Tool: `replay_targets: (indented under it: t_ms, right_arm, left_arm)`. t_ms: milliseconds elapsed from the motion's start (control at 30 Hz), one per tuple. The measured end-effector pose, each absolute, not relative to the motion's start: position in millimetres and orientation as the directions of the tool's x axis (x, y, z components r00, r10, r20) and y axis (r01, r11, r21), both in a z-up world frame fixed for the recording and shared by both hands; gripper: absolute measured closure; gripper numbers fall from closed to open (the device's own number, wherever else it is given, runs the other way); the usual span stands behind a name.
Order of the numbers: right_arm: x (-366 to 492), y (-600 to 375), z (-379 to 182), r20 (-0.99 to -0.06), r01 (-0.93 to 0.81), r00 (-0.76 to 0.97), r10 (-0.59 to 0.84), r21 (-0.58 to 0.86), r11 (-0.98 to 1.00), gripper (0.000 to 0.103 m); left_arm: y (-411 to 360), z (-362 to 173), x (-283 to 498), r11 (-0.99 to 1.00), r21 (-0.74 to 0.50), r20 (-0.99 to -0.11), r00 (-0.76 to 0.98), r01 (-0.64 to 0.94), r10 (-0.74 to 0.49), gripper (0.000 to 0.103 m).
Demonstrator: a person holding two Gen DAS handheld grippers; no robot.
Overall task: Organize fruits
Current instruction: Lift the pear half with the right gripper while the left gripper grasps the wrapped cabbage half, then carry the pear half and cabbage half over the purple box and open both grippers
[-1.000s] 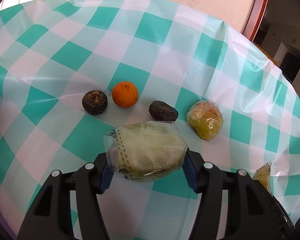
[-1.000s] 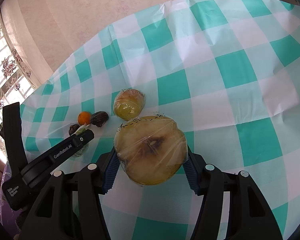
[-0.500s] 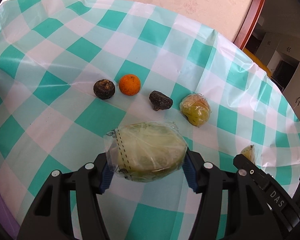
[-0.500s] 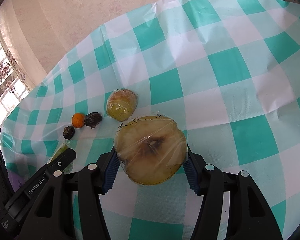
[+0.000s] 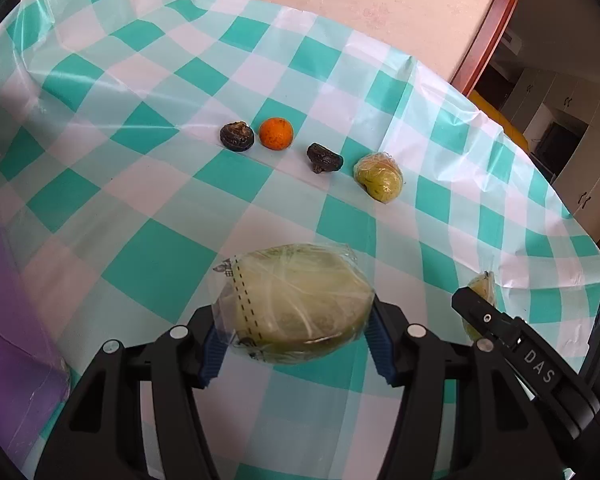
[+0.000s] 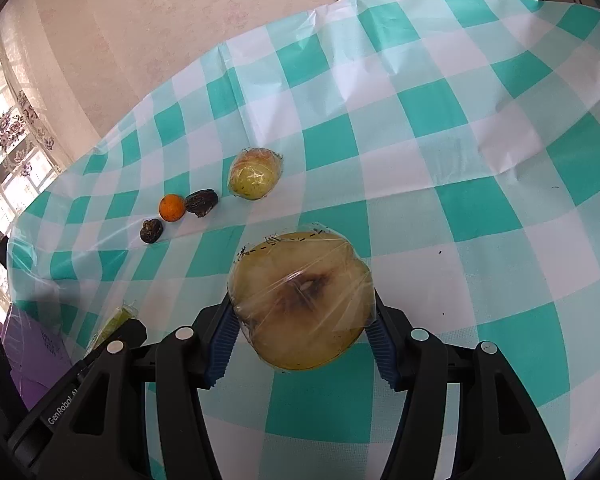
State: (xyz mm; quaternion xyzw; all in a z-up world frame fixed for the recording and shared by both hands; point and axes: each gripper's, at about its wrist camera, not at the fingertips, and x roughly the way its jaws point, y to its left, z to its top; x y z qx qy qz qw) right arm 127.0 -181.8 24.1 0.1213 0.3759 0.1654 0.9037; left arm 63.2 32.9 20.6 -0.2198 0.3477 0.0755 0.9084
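Both hands are drawing us back from the orange (image 5: 276, 133), tilted downward; left gripper (image 5: 294, 330) is clamping a wrapped pale fruit (image 5: 296, 304), right gripper (image 6: 302, 332) a wrapped cut half (image 6: 300, 304).

right gripper (image 5: 485, 312) in left wrist view: only one finger visible, rest cut by frame edge; hides most of wrapped fruit half (image 5: 482, 286) behind it. left gripper (image 6: 112, 330) in right wrist view: mostly cut off at lower left, covers wrapped green fruit (image 6: 114, 320). two dark shrivelled fruits (image 5: 237, 136): kind unclear.
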Motion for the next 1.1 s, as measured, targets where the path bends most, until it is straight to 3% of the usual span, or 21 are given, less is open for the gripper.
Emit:
replay_targets:
  t_ms: [333,700,1100]
  right_arm:
    - [82,-186,20,-0.656,-0.201,0.652,0.381,0.335,0.921,0.045]
    - [35,-184,23,-0.635,-0.259,0.655,0.41,0.321,0.911,0.045]
    - [6,-194,33,-0.552,-0.236,0.713,0.432,0.392,0.889,0.045]
  left_arm:
    - [29,20,20,0.914,-0.304,-0.676,0.737,-0.267,-0.009,0.044]
    - [36,24,-30,0.912,-0.329,-0.631,0.775,-0.244,-0.021,0.044]
    - [6,70,-97,0.973,-0.197,-0.443,0.896,-0.122,0.023,0.044]
